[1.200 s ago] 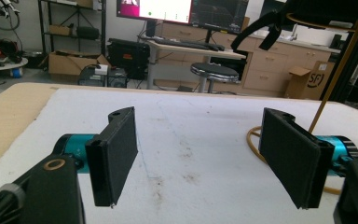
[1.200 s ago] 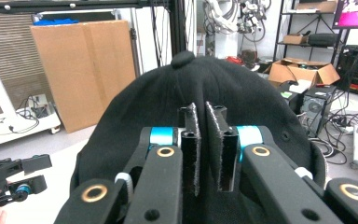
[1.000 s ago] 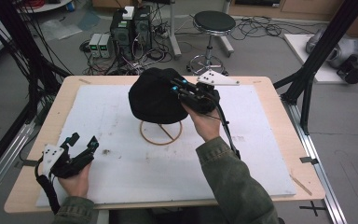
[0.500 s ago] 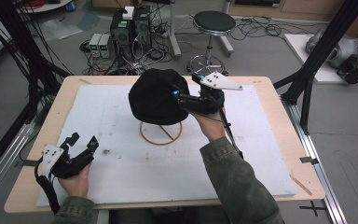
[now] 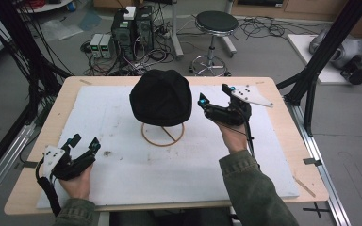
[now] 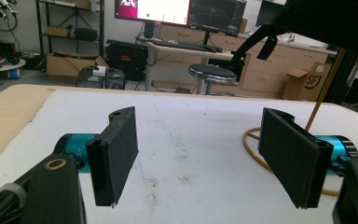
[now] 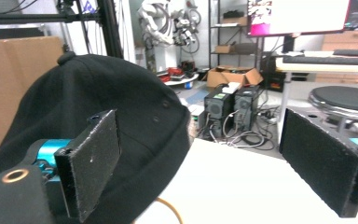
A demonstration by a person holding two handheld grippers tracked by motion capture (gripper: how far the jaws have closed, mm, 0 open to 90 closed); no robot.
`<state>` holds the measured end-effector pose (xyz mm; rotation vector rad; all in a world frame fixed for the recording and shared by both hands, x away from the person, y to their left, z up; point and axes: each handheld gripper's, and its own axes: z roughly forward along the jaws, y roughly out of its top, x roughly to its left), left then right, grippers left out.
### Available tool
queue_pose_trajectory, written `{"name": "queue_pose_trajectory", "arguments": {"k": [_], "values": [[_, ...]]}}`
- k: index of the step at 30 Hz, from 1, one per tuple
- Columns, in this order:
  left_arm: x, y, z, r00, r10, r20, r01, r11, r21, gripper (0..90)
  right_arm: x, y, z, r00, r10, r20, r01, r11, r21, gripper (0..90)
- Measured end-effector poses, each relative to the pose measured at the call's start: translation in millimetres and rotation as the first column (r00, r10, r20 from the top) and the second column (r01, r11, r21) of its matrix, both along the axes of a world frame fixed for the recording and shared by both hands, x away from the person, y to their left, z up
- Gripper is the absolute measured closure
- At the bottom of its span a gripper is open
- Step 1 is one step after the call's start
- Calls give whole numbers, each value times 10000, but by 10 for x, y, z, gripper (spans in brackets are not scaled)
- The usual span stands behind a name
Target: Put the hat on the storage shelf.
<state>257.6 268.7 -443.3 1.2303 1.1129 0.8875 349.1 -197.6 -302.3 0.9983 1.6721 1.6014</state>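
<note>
One black cap (image 5: 160,97) sits on a wire stand (image 5: 163,134) at the far middle of the white mat (image 5: 122,165), crown up; its strap hangs on the far side, though which way it faces is unclear. Just right of the cap, the right gripper (image 5: 213,100) hovers with jaws spread, gripping nothing. Well apart, toward the near left of the cap, the left gripper (image 5: 85,143) rests low, jaws also spread and empty.
</note>
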Motion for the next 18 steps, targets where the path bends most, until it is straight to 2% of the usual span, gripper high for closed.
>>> {"name": "queue_pose_trajectory", "arguments": {"k": [8,10,12,13,14,15,18], "values": [[-11,22,5,9999,136,5,-136,9999,74,284,-138,-241,-93,9971,-715,262,717,9974,-53,120],[-11,31,3,9998,206,-11,-206,9998,6,284,-182,-350,-172,9933,-1106,338,1109,9938,-51,120],[-11,42,3,9997,255,-6,-255,9997,-7,284,-193,-382,-202,9923,-1180,377,1183,9930,-41,120],[-11,47,2,9996,284,-9,-284,9996,-14,284,-201,-436,-235,9910,-1337,30,1337,9909,-115,115],[-12,54,3,9996,277,-33,-277,9996,-4,284,-201,-436,-235,9910,-1337,30,1337,9909,-115,115],[-11,52,3,9995,318,-3,-318,9995,-80,284,-241,-491,-286,9899,-1391,270,1388,9902,135,116],[-16,53,4,9994,338,4,-338,9994,-76,285,-290,-567,-352,9874,-1578,141,1575,9874,176,116]]}}
